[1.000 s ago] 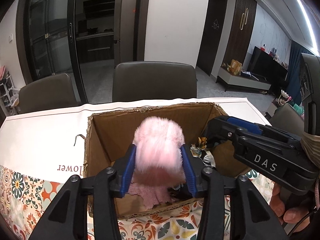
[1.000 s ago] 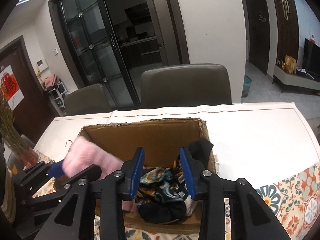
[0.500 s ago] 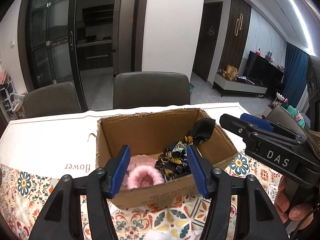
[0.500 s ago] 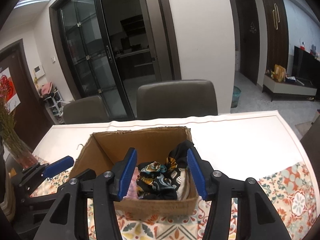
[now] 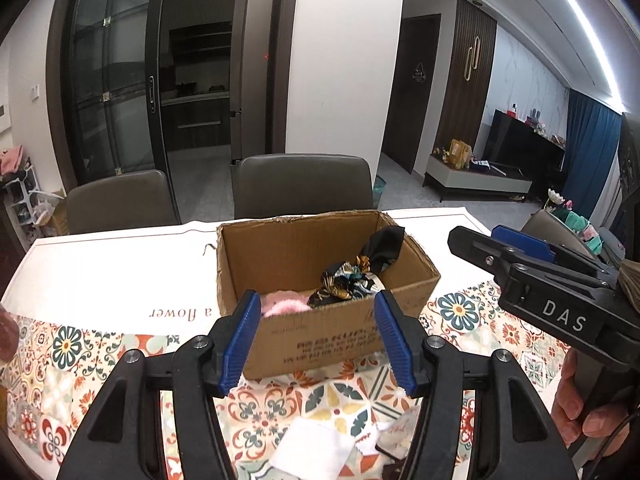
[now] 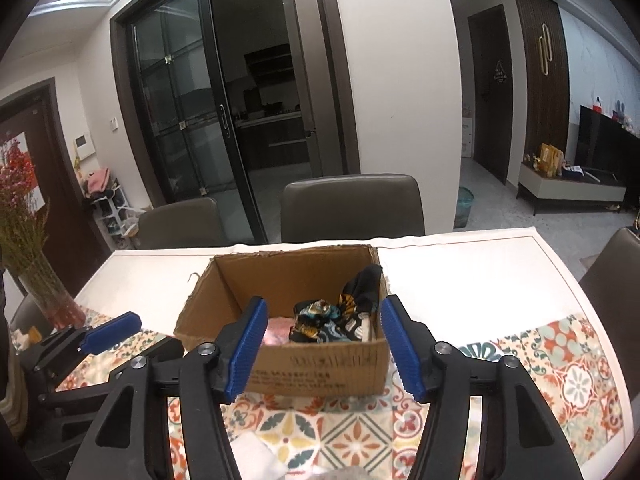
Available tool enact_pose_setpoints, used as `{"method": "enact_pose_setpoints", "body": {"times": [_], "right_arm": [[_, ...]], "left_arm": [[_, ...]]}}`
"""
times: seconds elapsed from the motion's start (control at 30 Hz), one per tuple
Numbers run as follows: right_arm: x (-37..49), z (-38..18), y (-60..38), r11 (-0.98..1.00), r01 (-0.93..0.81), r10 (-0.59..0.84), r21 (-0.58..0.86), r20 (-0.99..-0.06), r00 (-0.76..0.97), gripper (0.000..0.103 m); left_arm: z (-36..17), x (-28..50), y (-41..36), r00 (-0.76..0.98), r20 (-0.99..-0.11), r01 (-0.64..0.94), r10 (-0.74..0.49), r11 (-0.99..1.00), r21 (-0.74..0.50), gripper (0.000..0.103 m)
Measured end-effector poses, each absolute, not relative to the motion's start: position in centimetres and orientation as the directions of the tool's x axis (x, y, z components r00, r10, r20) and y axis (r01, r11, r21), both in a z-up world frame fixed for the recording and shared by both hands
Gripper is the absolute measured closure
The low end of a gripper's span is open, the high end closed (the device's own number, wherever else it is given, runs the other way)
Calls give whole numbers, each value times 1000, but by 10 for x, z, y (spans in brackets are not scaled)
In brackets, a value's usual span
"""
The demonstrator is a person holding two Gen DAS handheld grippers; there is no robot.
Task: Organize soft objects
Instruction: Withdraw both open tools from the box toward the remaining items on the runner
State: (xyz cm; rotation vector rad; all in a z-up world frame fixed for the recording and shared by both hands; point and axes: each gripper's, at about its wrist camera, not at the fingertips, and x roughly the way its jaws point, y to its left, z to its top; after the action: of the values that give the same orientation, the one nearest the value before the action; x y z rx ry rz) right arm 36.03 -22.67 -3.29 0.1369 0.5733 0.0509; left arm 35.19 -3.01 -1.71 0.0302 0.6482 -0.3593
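**Pink fluff dropped, both grippers back off**

The left gripper (image 5: 316,336) has pulled back from the box (image 5: 332,336), fingers spread and empty. The pink fluff (image 5: 280,306) lies inside, beside the dark scarves (image 5: 352,280). The right gripper (image 6: 324,344) hangs open too. White cloth (image 5: 308,448) near the box probably goes next.

Lit evenly and brightly from a ceiling strip (image 5: 576,28), glaring white. Bending heavily at the edges, darkening into black corners. Blurring slightly on the box (image 6: 320,372) print.
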Motion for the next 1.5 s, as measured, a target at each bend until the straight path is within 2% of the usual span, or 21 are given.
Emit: {"method": "enact_pose_setpoints", "body": {"times": [0.7,1.03,1.5], "right_arm": [[285,-48,-205,993,20,51,112,-588,807,43],[260,-72,-197,989,42,57,140,-635,771,43],[237,-115,-179,991,84,9,104,-681,732,43]], "left_arm": [[-34,281,-10,717,-622,374,-314,927,-37,45],[-47,262,0,700,-643,393,-311,919,-17,45],[-91,256,7,645,-685,452,-339,892,-15,45]]}}
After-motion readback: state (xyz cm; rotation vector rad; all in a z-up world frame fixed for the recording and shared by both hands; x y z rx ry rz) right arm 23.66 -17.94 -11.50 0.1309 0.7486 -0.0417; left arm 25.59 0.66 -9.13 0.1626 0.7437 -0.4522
